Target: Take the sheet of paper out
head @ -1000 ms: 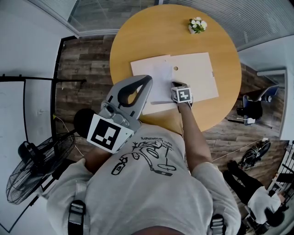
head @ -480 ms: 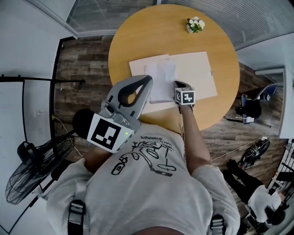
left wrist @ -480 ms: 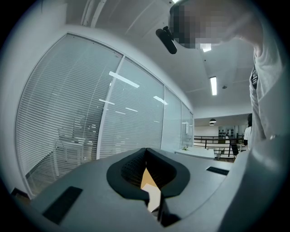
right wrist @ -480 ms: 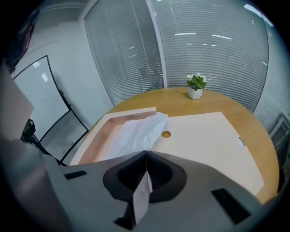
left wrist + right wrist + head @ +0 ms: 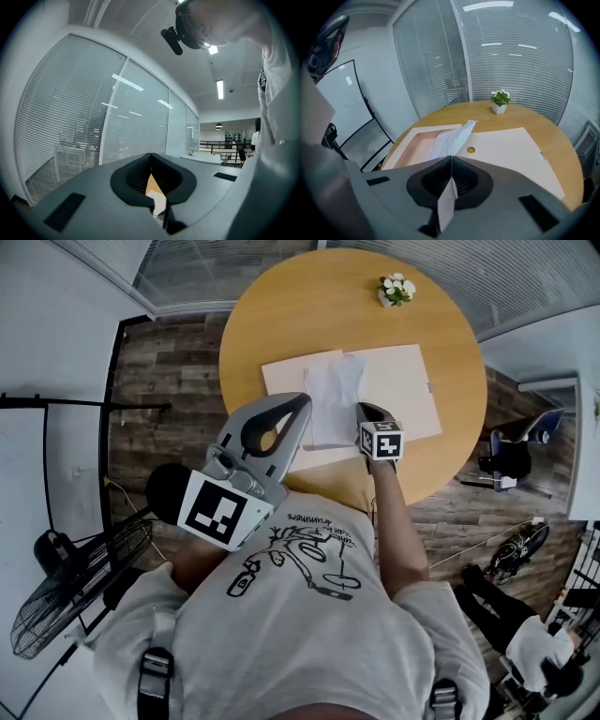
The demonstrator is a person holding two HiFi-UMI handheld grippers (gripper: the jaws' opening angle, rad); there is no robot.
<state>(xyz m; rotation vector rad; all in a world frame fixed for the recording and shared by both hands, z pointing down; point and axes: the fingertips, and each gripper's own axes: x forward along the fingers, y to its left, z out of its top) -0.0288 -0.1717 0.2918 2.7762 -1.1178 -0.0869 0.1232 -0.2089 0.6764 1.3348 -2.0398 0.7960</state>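
Observation:
A cream folder (image 5: 403, 390) lies open on the round wooden table (image 5: 309, 315). My right gripper (image 5: 361, 411) hovers over the folder's near edge, shut on the near edge of a white sheet of paper (image 5: 333, 399). The sheet hangs lifted and curved over the folder's left half. In the right gripper view the sheet (image 5: 451, 136) runs from the closed right gripper (image 5: 451, 158) down to the folder (image 5: 506, 147). My left gripper (image 5: 302, 401) is held high near the camera, off the table's near left edge, shut with nothing in it. Its tips (image 5: 150, 157) meet in the left gripper view.
A small potted plant (image 5: 394, 289) stands at the table's far edge. Glass walls with blinds close off the far side. A floor fan (image 5: 75, 577) stands at the left. A chair (image 5: 516, 460) and a person (image 5: 525, 652) are at the right.
My right gripper has risen a little with the sheet in it. The sheet has gone from nearly flat on the folder to raised and curved. The left gripper has kept still.

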